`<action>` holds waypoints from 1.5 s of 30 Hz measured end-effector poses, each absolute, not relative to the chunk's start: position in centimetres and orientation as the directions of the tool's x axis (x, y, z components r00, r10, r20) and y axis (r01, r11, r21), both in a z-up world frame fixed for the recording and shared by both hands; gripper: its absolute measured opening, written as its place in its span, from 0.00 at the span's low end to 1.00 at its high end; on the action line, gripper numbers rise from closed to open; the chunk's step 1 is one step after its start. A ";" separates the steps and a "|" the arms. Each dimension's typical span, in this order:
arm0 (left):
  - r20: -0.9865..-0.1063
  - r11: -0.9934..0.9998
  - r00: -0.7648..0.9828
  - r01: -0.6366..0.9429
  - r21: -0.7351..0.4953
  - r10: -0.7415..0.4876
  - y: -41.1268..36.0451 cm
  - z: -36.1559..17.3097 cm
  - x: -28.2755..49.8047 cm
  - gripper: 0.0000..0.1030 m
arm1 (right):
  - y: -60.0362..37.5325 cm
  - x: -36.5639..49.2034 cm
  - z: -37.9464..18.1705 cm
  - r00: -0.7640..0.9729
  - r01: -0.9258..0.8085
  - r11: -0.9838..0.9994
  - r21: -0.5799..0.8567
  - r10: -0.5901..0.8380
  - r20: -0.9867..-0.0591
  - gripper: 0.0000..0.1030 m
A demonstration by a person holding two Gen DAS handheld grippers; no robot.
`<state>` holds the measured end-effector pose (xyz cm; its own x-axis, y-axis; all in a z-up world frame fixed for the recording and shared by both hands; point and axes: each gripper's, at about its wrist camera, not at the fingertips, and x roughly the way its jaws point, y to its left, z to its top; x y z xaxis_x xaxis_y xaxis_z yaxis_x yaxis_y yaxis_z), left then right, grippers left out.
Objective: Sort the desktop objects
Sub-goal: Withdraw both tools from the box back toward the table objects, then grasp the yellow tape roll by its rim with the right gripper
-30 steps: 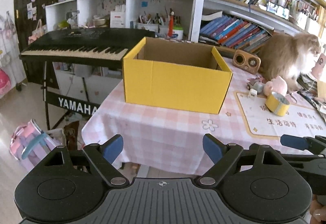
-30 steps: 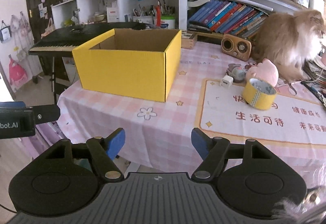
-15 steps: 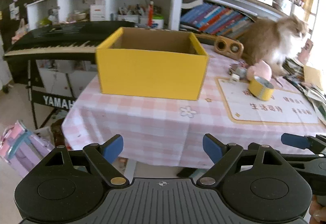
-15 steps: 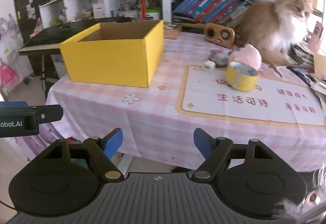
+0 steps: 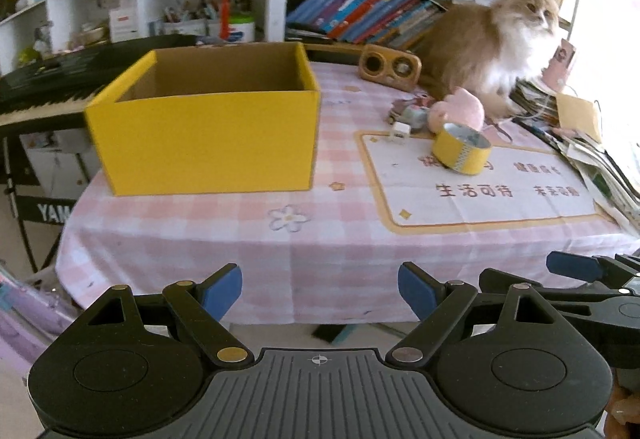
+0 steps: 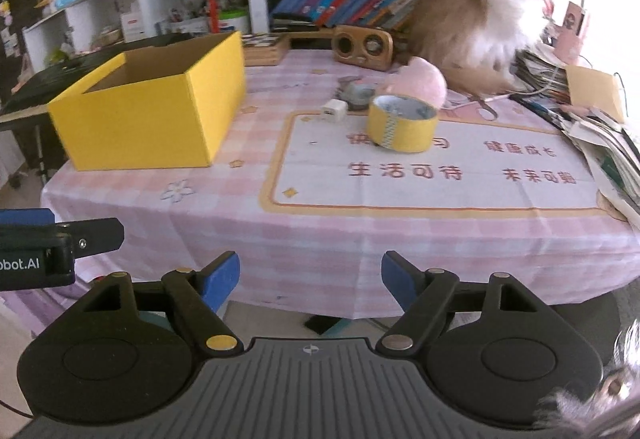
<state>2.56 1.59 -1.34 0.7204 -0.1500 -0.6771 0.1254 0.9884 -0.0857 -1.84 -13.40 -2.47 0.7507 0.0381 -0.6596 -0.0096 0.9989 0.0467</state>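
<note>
Left wrist view: both grippers are held off the table's near edge, jaws spread wide and nothing gripped.

An open yellow box [image 5: 204,119] is seen on the left of the checked tablecloth [image 5: 304,239]; no contents are visible. A yellow tape roll [image 6: 402,123] lies on the printed mat [image 6: 432,175], beside a white charger [image 6: 334,110] and pink plush [image 6: 420,81]. A cat [image 6: 480,19] sits behind. Left gripper [image 5: 319,293]; right gripper [image 6: 310,281].

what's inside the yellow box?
The yellow box is open-topped; only bare brown inner walls show in either wrist view. Its floor is hidden by the near walls, so contents cannot be ruled out. Tape roll sits outside it.
</note>
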 end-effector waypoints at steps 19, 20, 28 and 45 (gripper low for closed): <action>-0.690 0.973 0.689 0.200 -0.112 -0.221 -6.2 -2.0 10.2 0.85 | -21.2 4.6 -2.7 0.722 0.035 0.999 0.022 -0.010 -0.692 0.77; -0.691 0.974 0.688 0.198 -0.112 -0.220 -6.6 -2.1 10.5 0.85 | -21.6 5.0 -2.8 0.720 0.034 0.999 0.023 -0.008 -0.694 0.77; -0.716 0.978 0.669 0.180 -0.102 -0.198 -9.1 -2.8 13.7 0.85 | -24.6 8.3 -3.6 0.705 0.007 0.999 0.031 0.018 -0.709 0.77; -0.733 0.995 0.674 0.086 -0.054 -0.098 -11.6 -2.8 18.4 0.85 | -27.5 14.9 -4.5 0.686 -0.093 0.993 0.077 0.119 -0.718 0.79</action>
